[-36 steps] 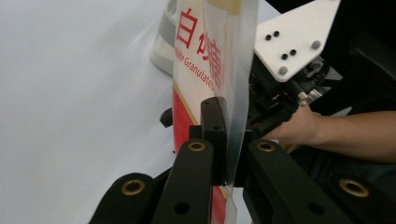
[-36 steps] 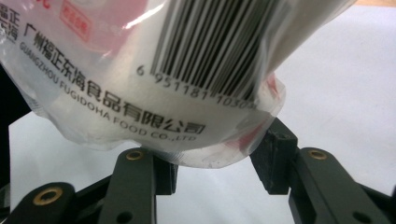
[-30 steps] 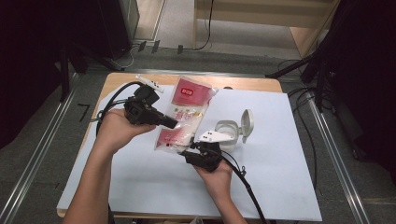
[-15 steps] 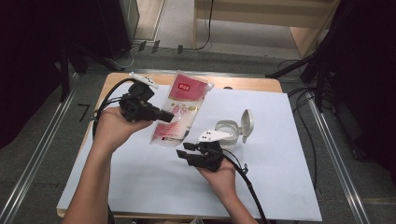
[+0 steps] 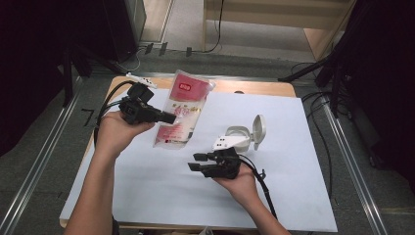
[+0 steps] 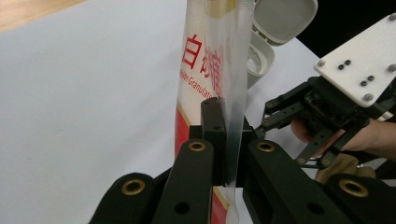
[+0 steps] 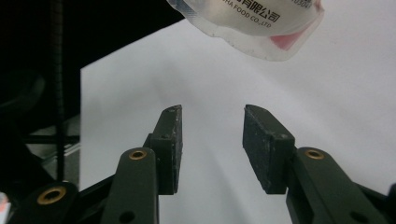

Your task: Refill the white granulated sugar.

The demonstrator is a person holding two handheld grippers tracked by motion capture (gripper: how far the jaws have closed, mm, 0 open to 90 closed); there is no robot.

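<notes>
White paper covers the counter (image 5: 147, 196). Our left claw (image 5: 169, 117), hand raised and pointing level, pinches the sugar pouch (image 5: 181, 110) by its edge above the counter. Our right claw (image 5: 195, 161) hovers low with jaws parted, empty, near the open white container (image 5: 240, 134).

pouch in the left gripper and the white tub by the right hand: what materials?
Red-and-clear printed pouch: looks like thin glossy plastic film; see-through panels, a ribbed seal strip, and it hangs limp from the shut left gripper. White flip-lid container: probably rigid moulded plastic, smooth with a slight sheen; the hinged lid stands open.
</notes>
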